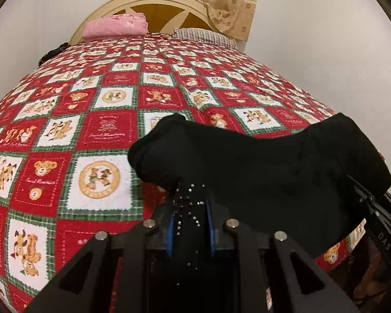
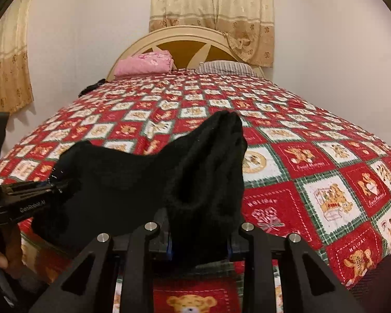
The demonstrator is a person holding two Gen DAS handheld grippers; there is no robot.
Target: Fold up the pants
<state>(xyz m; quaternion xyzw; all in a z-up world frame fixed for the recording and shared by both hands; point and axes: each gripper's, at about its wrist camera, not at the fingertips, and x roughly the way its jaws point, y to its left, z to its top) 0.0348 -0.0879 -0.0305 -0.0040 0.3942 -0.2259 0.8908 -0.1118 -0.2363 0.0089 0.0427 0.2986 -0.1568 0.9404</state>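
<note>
Black pants held up over the near end of the bed, gripped at both ends.

At the left, the left gripper [image 1: 189, 208] is seen clamped on one end of the black pants [image 1: 260, 172], a studded patch pinched between its fingers; the right gripper [image 2: 199, 240] is closed on a bunched end. The garment is slung between the two, sagging above the patterned bedspread [image 2: 312, 172]. The step is judged to be lifting for spreading or folding; an even carry is called for next. Ample clear bedspread is offered ahead, up to the pink bundle [image 1: 114, 26] and striped pillow [image 1: 203, 35].
</note>
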